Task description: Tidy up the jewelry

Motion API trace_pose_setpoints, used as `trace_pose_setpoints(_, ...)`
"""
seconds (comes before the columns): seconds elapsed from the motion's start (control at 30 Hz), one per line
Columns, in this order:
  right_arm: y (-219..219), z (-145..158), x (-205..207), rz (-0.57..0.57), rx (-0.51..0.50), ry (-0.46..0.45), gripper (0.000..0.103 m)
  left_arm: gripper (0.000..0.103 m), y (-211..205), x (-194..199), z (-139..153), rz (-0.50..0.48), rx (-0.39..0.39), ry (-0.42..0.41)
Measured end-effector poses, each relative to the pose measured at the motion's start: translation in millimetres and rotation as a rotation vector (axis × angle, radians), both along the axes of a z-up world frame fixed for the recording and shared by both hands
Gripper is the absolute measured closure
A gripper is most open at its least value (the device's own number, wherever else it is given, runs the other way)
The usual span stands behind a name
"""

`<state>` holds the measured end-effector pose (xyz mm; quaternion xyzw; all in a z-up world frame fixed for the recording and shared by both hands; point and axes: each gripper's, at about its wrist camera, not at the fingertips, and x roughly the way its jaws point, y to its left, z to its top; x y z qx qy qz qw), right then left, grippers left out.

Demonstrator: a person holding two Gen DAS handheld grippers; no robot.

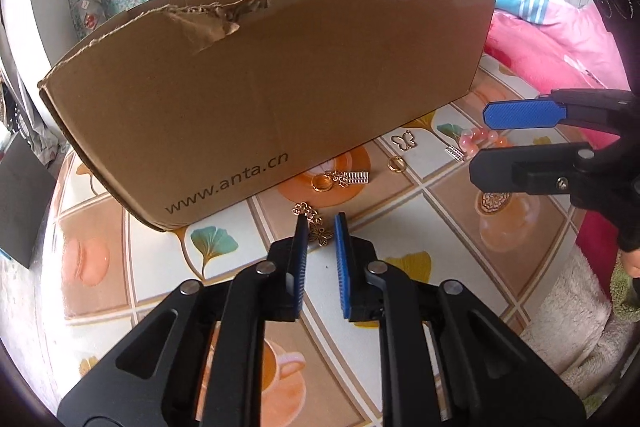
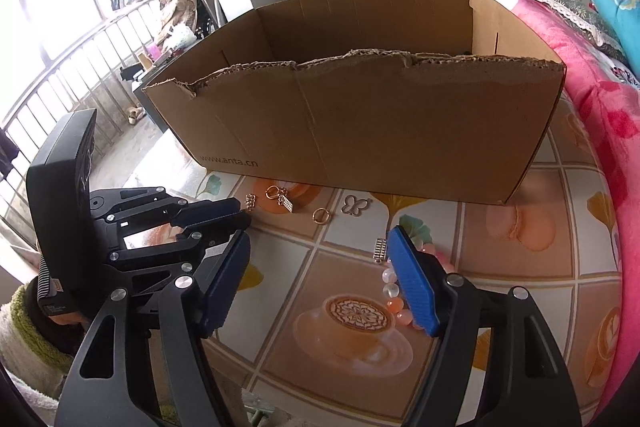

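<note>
Narrowed left gripper (image 1: 321, 227) fingers flank a bronze butterfly charm (image 1: 322, 235); right gripper (image 2: 320, 267) fingers gape over pink beads (image 2: 394, 301).

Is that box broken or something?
Yes. The cardboard box has a ragged, torn top edge on its near wall, with a ripped flap of paper peeling near the left end, as if the lid flap was pulled off. The jewelry lies scattered on the tablecloth in front, not inside.

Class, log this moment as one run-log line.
left gripper: closing round butterfly charm | right gripper: open beside bead bracelet | box: untouched
</note>
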<state>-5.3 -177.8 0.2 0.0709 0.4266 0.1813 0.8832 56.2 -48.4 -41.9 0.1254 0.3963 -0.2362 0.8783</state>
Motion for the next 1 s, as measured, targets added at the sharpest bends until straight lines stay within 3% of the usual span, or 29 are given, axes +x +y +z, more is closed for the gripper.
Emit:
trace_pose_setpoints(0.33,-6.7,6.4,-4.4,-0.022,0.001,-0.021,0.036,0.091,0.4,-6.5,0.0,0.008,-0.007,-0.001)
trace_pose_setpoints(0.53,5.1,14.8,-7.0,0.027,-0.003,-0.049,0.040,0.091,11.1,-18.9,-0.1,0.053,-0.015,-0.006)
trace_pose_setpoints(0.8,46.4,10.5,4.9,0.154,-0.050,-0.037,0.068,0.091,36.4,-35.8,-1.4,0.140,-0.049,-0.018)
trace_pose_setpoints(1.0,80.3,-3.6,19.6,0.231,-0.104,-0.003,0.082,0.091,49.7,-38.3,-1.2,0.175,-0.081,-0.022)
